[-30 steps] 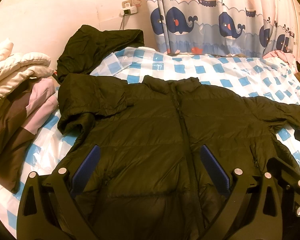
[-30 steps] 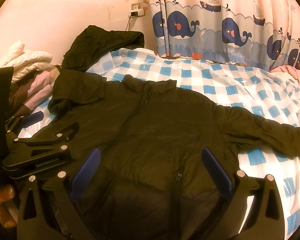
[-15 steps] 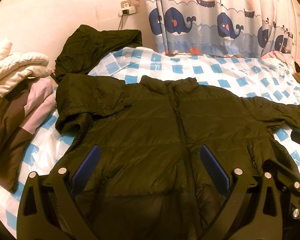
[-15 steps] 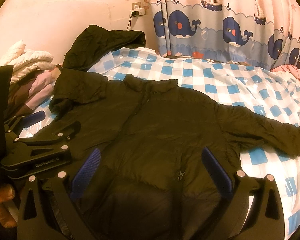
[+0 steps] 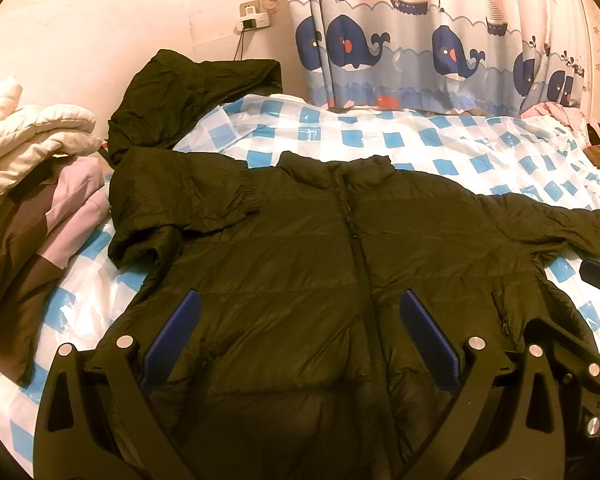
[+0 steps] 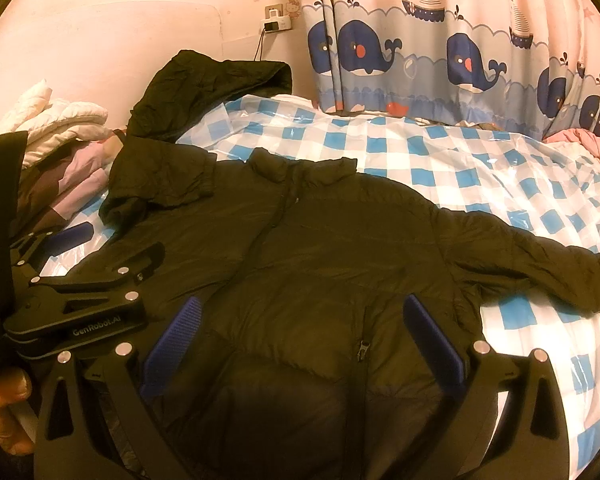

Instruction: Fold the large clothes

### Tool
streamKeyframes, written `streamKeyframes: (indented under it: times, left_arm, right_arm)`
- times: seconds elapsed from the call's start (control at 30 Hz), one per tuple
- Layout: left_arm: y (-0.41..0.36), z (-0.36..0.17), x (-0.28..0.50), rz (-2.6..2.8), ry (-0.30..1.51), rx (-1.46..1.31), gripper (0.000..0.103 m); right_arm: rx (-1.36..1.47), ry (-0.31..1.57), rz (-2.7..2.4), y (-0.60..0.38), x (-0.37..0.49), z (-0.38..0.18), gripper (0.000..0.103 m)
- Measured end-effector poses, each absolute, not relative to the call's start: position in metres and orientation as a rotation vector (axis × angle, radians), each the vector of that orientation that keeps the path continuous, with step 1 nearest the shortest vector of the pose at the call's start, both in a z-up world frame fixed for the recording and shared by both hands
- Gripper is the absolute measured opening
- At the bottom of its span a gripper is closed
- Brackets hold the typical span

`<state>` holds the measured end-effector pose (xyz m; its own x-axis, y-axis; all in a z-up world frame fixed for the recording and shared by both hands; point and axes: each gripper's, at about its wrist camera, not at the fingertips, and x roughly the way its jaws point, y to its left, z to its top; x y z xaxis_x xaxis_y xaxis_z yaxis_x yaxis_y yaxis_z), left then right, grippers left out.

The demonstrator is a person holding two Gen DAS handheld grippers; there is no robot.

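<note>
A dark olive puffer jacket (image 5: pixel 300 264) (image 6: pixel 340 264) lies front-up and zipped on the blue-and-white checked bed cover (image 5: pixel 420 136) (image 6: pixel 480 168). Its left sleeve (image 5: pixel 180 196) is folded in over the shoulder; its right sleeve (image 6: pixel 560 272) stretches out to the right. My left gripper (image 5: pixel 300 336) hovers open over the jacket's lower left chest, blue pads (image 5: pixel 172 336) wide apart. My right gripper (image 6: pixel 300 344) hangs open over the lower right chest by the pocket zip (image 6: pixel 362 350). The left gripper's body (image 6: pixel 92 300) appears at the right wrist view's left edge, held by a hand (image 6: pixel 4 412).
A second dark jacket (image 5: pixel 188 96) lies crumpled at the head of the bed by the wall. A pile of white, pink and brown clothes (image 5: pixel 32 184) sits on the left. A whale-print curtain (image 5: pixel 440 44) hangs behind. Pink clothing (image 5: pixel 556 114) lies at the far right.
Both views have shifted only slightly; the jacket sits a touch lower and further left in the frame. Both grippers stay open and the jacket has not moved.
</note>
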<state>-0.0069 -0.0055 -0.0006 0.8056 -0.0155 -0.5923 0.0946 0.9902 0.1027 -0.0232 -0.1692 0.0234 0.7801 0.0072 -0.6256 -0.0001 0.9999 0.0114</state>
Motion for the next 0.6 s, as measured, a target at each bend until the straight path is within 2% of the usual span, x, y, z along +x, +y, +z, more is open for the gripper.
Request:
streamKeyframes:
  times: [0.37,0.6]
  left_arm:
    - [-0.007,-0.002,-0.006,-0.067,0.639,0.113,0.096]
    - [0.0,-0.009,0.003,-0.054,0.689,0.13,0.096]
  right_arm:
    - [0.069,0.655,-0.015,-0.197,-0.027,0.043,0.098]
    - [0.375,0.719,-0.204,-0.363,-0.053,0.048,0.098]
